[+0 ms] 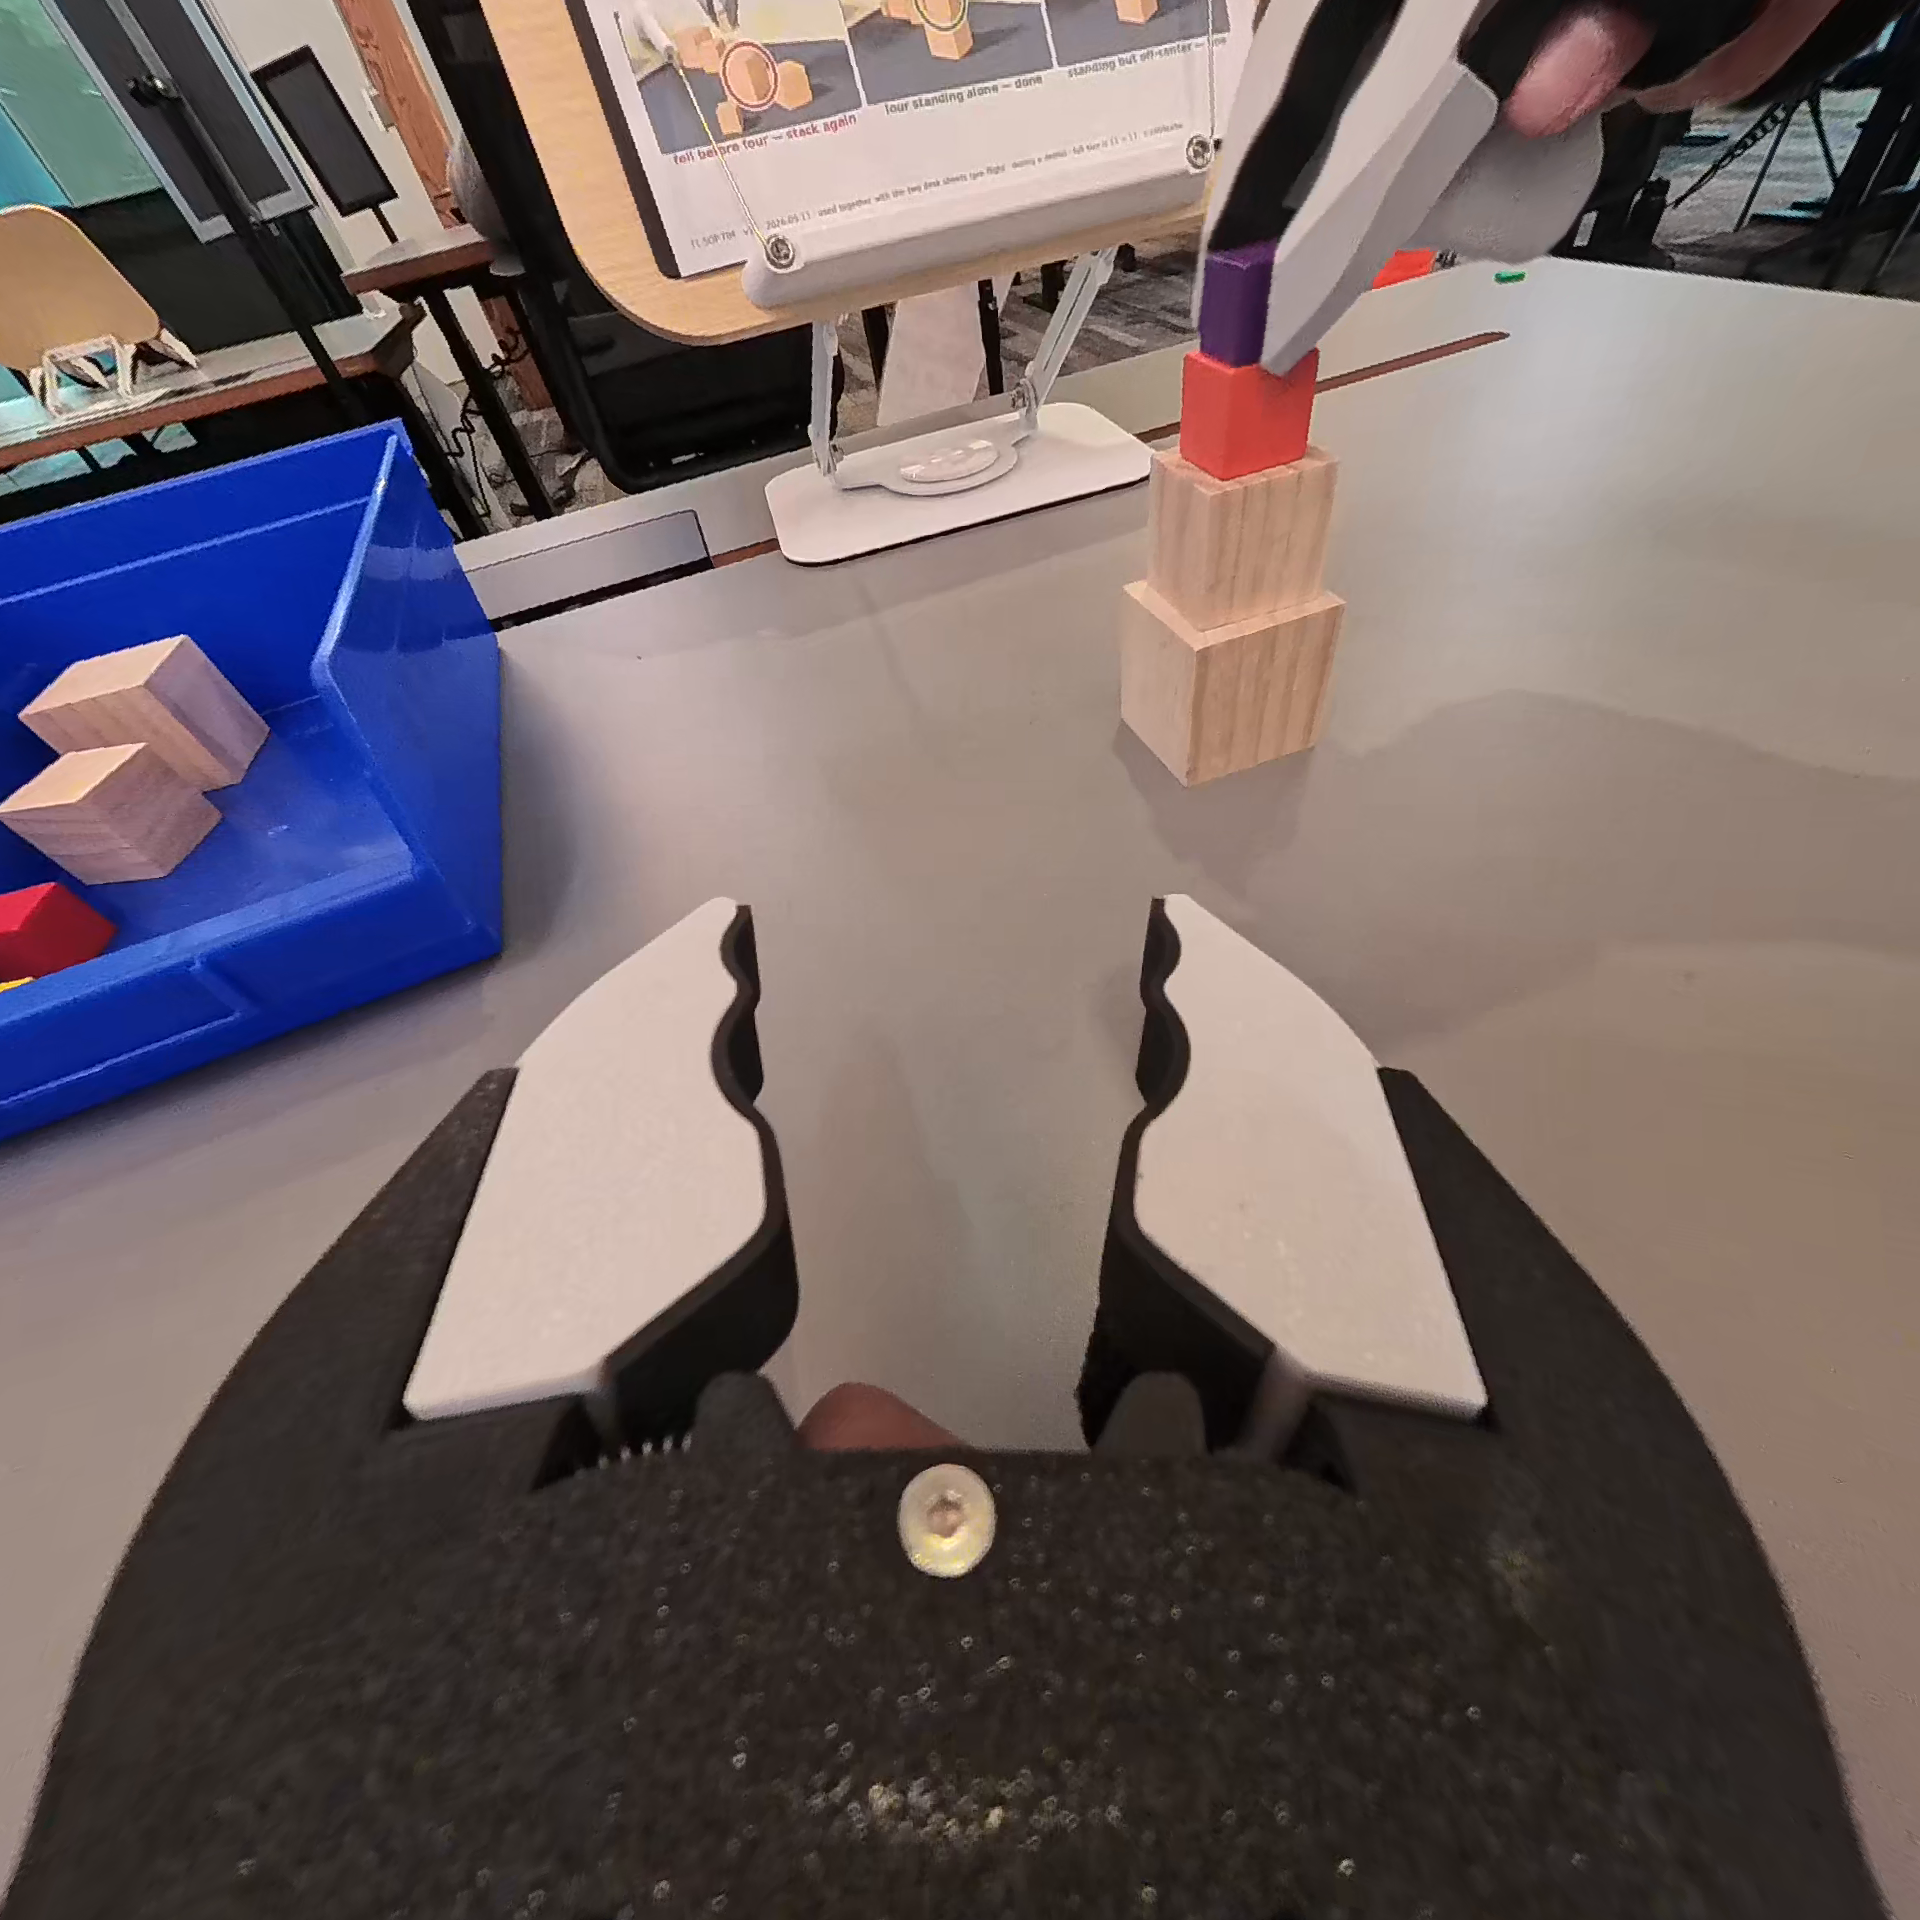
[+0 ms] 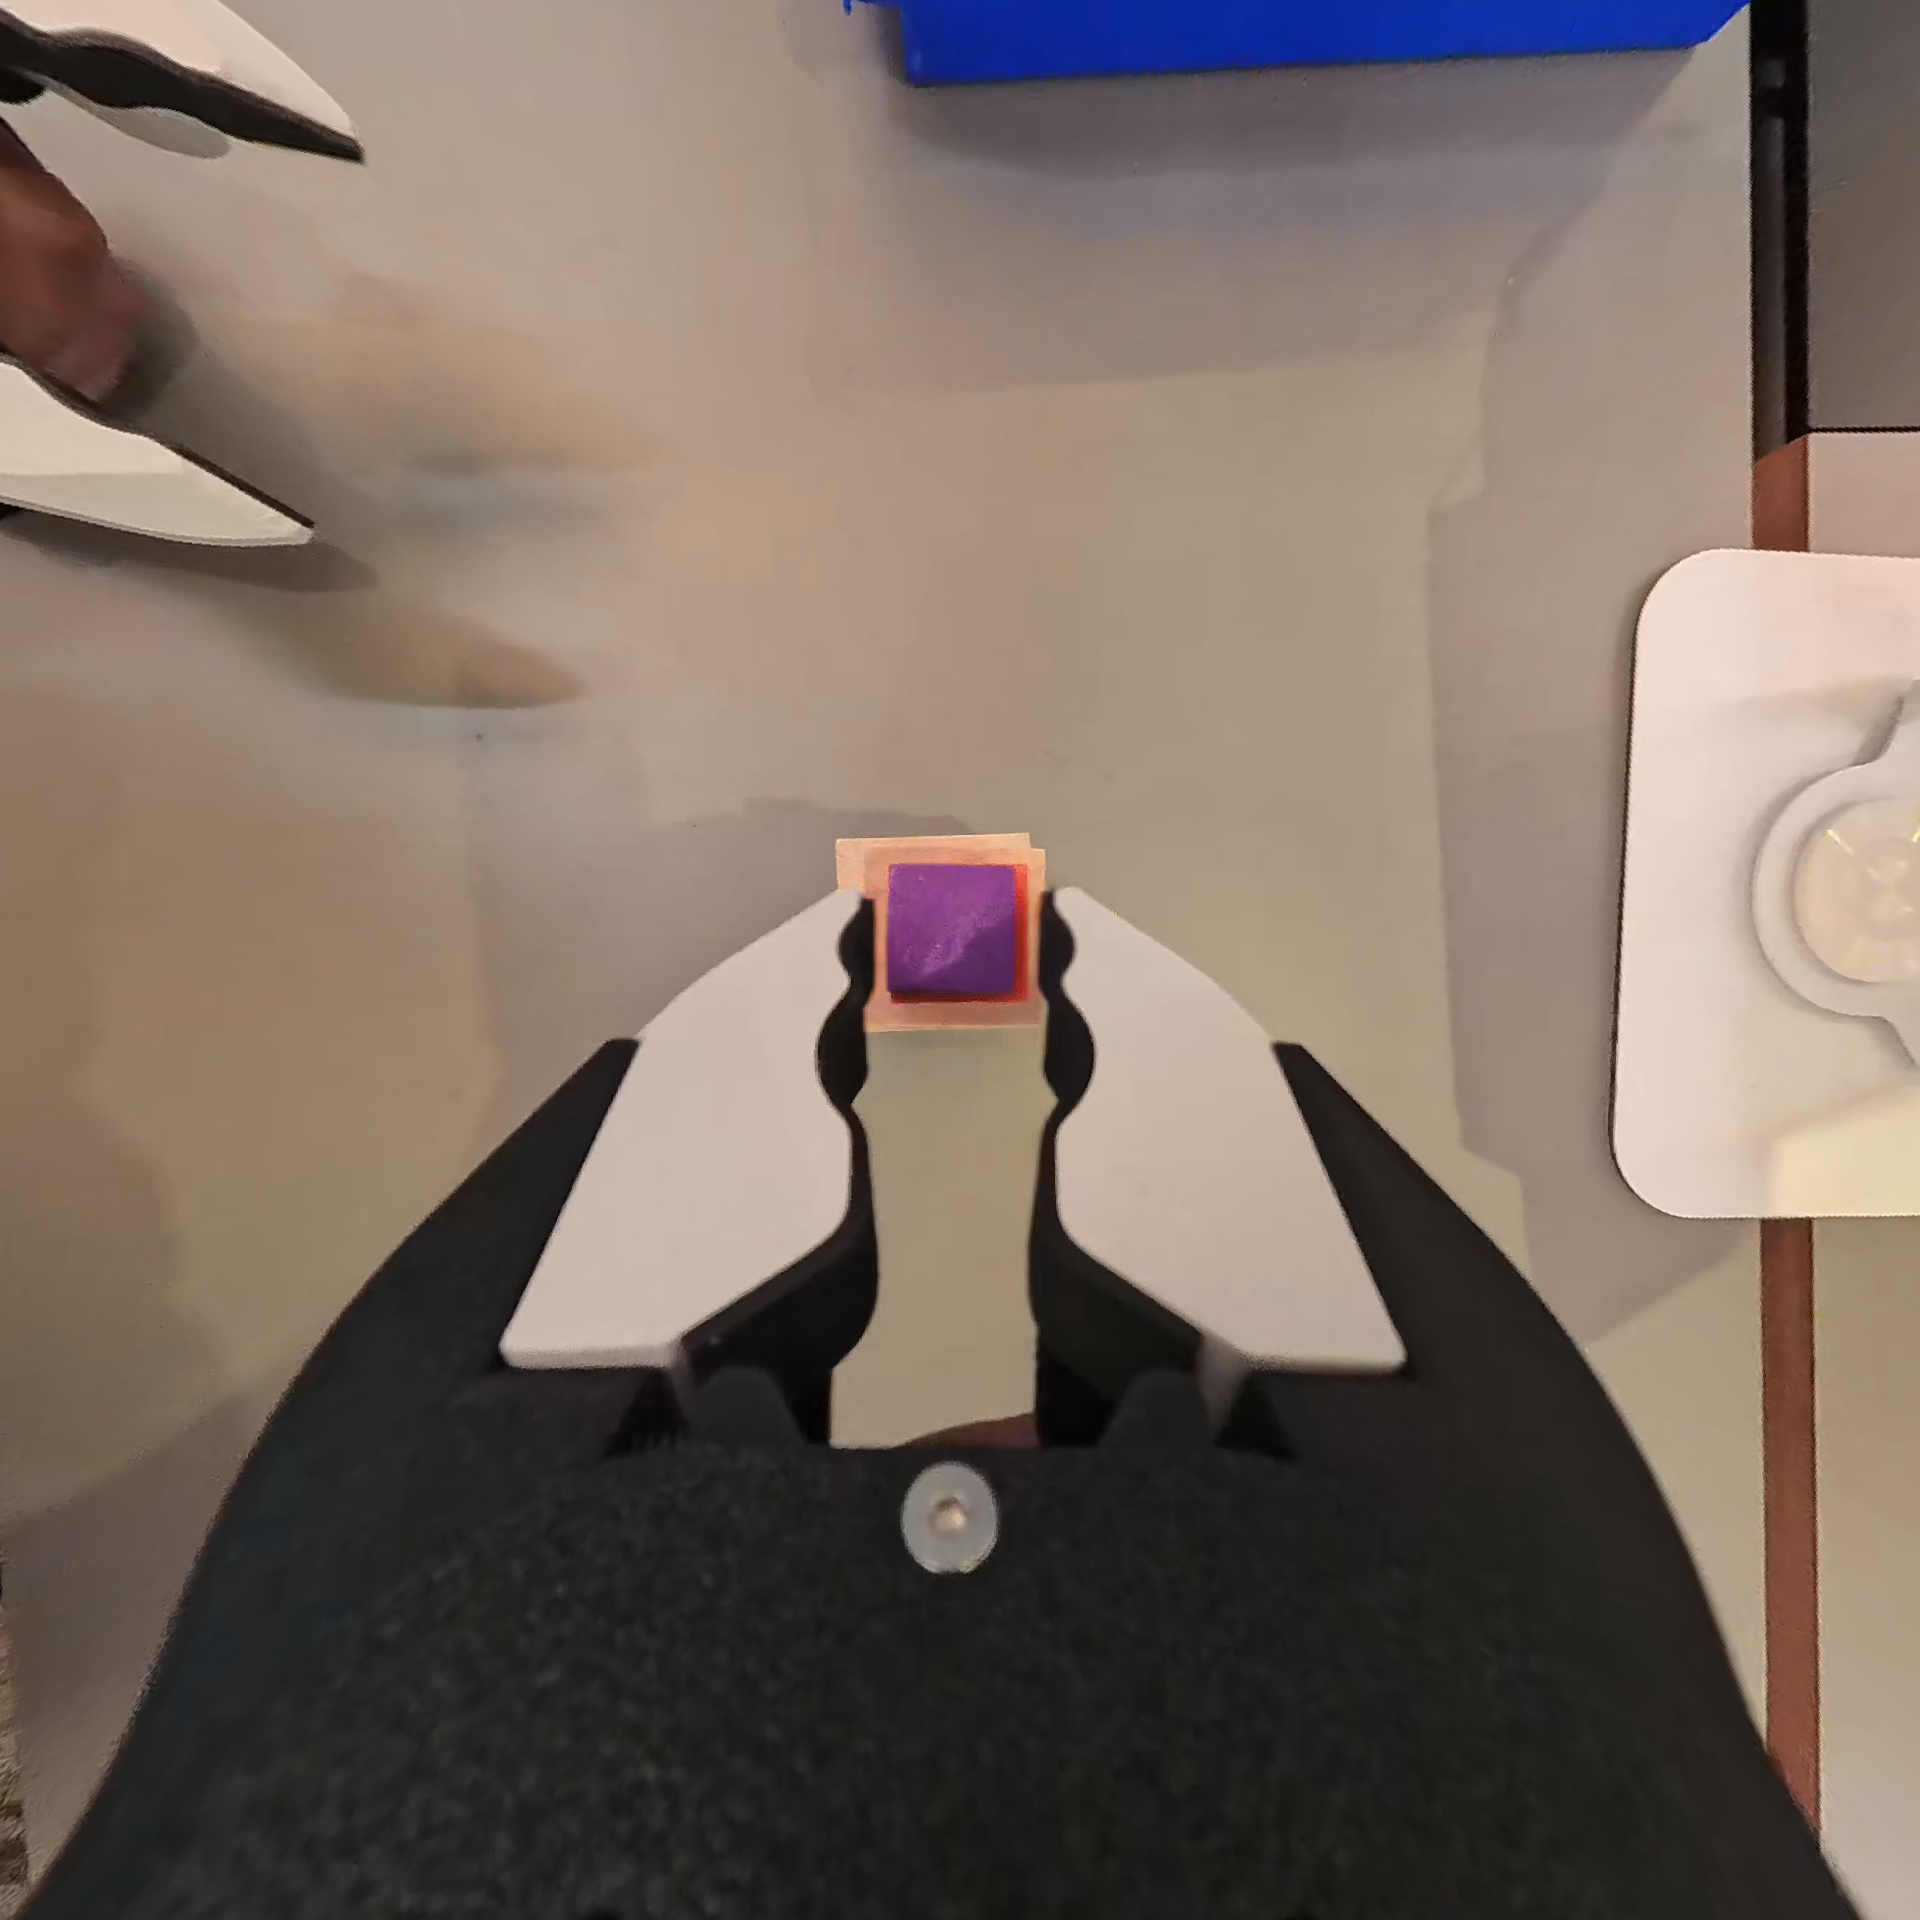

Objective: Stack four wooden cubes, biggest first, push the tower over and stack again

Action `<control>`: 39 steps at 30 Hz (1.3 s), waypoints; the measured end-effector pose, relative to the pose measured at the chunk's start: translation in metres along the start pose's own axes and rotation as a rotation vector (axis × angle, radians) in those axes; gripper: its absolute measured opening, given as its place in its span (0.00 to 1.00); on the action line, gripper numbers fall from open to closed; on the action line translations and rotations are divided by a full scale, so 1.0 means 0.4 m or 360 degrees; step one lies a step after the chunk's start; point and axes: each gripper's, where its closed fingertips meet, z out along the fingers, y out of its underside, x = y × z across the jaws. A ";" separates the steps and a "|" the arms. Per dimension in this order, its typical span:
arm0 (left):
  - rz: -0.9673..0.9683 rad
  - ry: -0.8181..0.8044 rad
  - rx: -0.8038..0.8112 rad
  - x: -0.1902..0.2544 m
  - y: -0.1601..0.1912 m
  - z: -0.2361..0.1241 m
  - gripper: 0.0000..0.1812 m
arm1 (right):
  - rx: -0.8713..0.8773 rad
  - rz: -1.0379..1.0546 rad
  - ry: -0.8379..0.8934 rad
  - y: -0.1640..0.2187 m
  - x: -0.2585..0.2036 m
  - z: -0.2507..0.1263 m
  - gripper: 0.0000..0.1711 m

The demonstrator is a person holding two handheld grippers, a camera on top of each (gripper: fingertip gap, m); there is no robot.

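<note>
Fingers of the right gripper [image 2: 953, 914] point straight down over the tower, one on each side of the small purple wooden cube [image 2: 951, 928]; a thin gap shows on both sides in the right wrist view, so the jaws stand slightly apart, and whether they touch the cube cannot be told. Directly beneath that cube sits the red wooden cube [image 1: 1245, 416], then the medium pale wooden cube [image 1: 1242, 540], then the large pale wooden cube [image 1: 1231, 681] on the grey tabletop [image 1: 1558, 831]. Left gripper [image 1: 951, 914] hangs low over the table with jaws wide apart and nothing between them; tower stands ahead of it and to its right, well apart. Left of that gripper sits a blue plastic bin [image 1: 405, 727] holding two pale wooden blocks [image 1: 135, 748] and a red block [image 1: 47, 925]. Beyond the tower, a white stand base [image 1: 956, 478] carries an instruction board [image 1: 914, 156].
</note>
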 end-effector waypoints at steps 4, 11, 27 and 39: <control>0.0005 -0.0001 -0.0010 0.000 0.002 0.002 0.39 | 0.0122 -0.0006 0.0088 -0.015 0.009 -0.052 0.27; 0.0143 0.0116 -0.0115 0.018 0.013 0.006 0.33 | 0.0697 0.0079 0.0570 0.036 -0.098 -0.273 0.21; 0.0141 0.0641 -0.0347 0.178 -0.002 0.089 0.00 | 0.0778 0.0420 0.0821 0.332 -0.337 -0.144 0.12; 0.0693 0.0931 -0.0550 0.293 0.043 0.101 0.00 | 0.0769 0.0459 0.0758 0.356 -0.337 -0.131 0.12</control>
